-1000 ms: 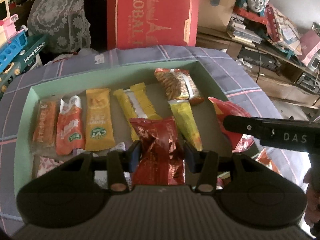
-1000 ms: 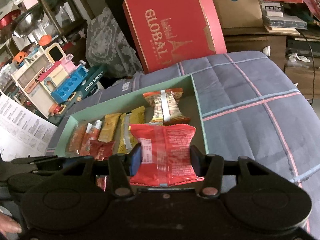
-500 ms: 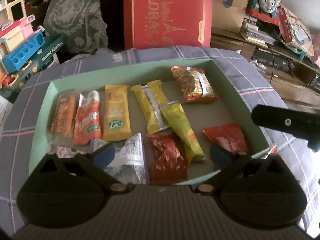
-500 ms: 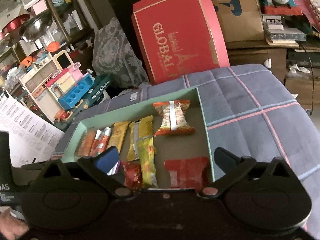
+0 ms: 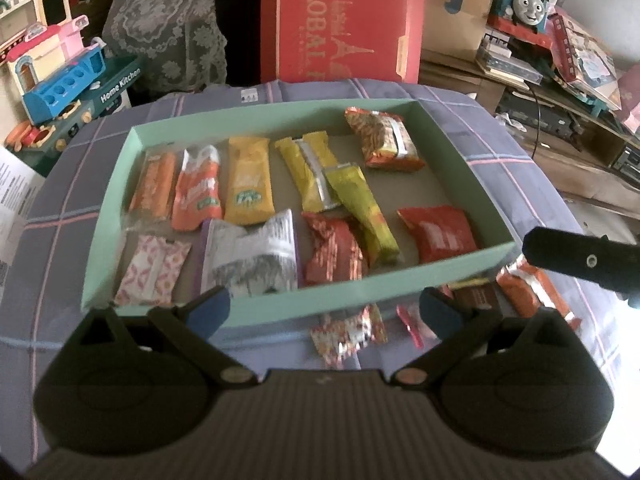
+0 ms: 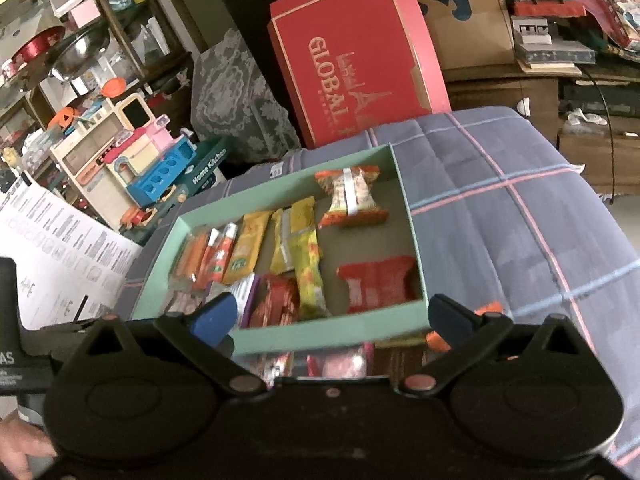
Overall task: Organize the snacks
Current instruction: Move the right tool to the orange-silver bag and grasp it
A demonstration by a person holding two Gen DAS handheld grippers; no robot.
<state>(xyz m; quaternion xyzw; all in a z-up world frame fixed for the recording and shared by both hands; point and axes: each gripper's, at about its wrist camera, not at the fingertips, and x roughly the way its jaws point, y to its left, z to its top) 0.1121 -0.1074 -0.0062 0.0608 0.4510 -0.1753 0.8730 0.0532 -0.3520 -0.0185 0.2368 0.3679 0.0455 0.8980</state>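
Plaid cloth covers the surface. Both the left gripper and right gripper have just opened their jaws wide, holding nothing. Loose snacks lie between the jaws; beyond stands the green tray, where the red packet lies.

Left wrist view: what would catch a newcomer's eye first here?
The mint green tray on the plaid cloth, with snack packets laid in rows: orange and yellow sticks along the back, a shiny red packet and a flat red packet near the front. Behind it a big red box stands upright. Nearer the camera the left gripper is open and empty, with loose snacks lying on the cloth outside the tray.
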